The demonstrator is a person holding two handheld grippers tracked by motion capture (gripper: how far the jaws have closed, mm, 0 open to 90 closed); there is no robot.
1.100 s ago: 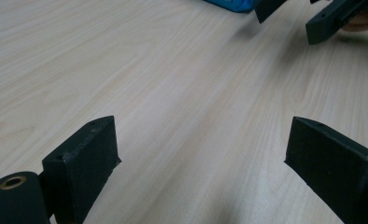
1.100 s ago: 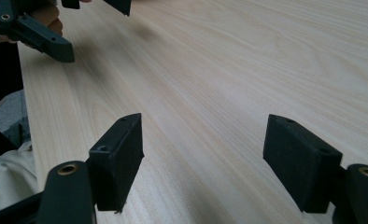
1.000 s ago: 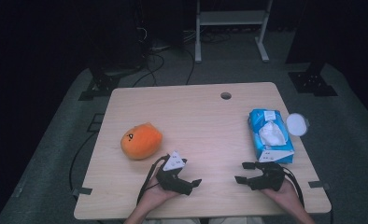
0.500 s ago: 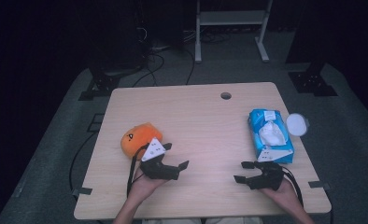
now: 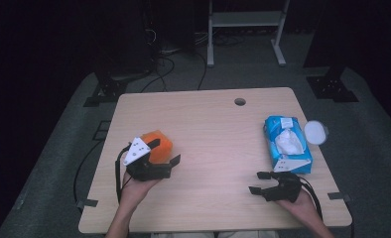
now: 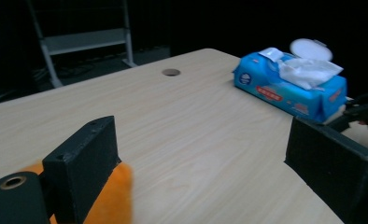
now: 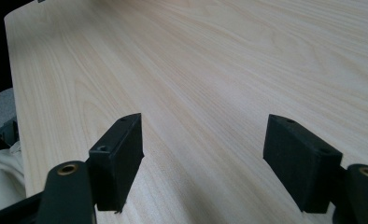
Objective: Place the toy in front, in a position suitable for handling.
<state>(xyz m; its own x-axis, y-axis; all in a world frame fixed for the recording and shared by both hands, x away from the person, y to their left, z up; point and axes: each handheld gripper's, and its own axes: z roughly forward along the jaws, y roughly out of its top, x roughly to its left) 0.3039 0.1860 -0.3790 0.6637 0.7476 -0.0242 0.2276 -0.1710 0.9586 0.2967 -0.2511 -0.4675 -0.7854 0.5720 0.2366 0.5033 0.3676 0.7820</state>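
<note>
Toy (image 5: pixel 158 144), orange, sits at worktop (image 5: pixel 213 129) left edge, touching one wide-spread jaw of left gripper (image 5: pixel 164 151) lined up to straddle it, while right gripper (image 5: pixel 257 182) rests released near wipes (image 5: pixel 285 144), apparently idle.

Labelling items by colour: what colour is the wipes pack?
Blue, with white wipes on top; the wipes pack shows best in the left gripper view.
</note>
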